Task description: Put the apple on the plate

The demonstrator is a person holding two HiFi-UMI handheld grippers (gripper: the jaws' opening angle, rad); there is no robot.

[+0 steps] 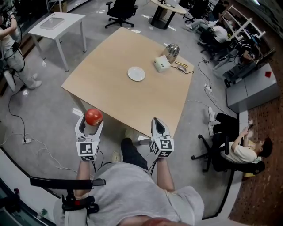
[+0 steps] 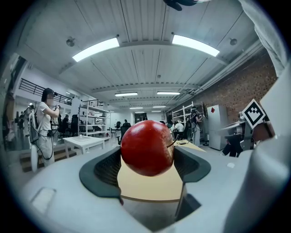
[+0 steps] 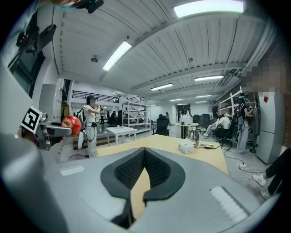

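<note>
A red apple (image 1: 93,117) (image 2: 147,147) is clamped between the black pads of my left gripper (image 1: 90,125) (image 2: 146,164), held in the air short of the near edge of the wooden table (image 1: 110,95). The same apple (image 3: 71,125) shows at the left of the right gripper view. A small white plate (image 1: 136,73) lies near the middle of the table, far ahead of both grippers. My right gripper (image 1: 157,127) (image 3: 144,175) is shut with nothing in it, hovering by the table's near corner.
A white box (image 1: 162,64), a metal kettle (image 1: 172,51) and some small items (image 1: 180,67) sit at the table's far right. A white side table (image 1: 57,23) and office chairs (image 1: 120,10) stand beyond. People stand at far left and sit at right; cables lie on the floor.
</note>
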